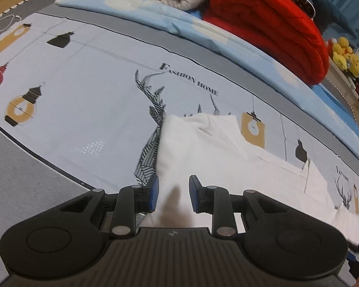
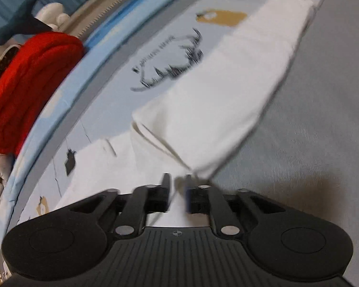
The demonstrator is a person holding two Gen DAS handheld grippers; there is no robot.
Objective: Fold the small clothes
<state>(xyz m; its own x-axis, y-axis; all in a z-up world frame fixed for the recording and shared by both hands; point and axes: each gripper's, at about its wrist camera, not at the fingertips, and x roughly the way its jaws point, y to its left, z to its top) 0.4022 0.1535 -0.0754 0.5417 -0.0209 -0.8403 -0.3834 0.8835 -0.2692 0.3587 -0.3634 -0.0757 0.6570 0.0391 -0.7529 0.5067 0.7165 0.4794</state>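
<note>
Mid-fold: white garment (image 1: pixel 203 148) is lying on the printed bedsheet (image 1: pixel 83 95), left hand-held gripper (image 1: pixel 173 192) and right hand-held gripper (image 2: pixel 177 189) both standing apart, unclamped over cloth; next probably needing a fresh edge grasp.

White garment (image 2: pixel 229 91) lies folded into a long band across the printed bed sheet (image 1: pixel 83 91), layered edges showing, one end crumpled.
</note>
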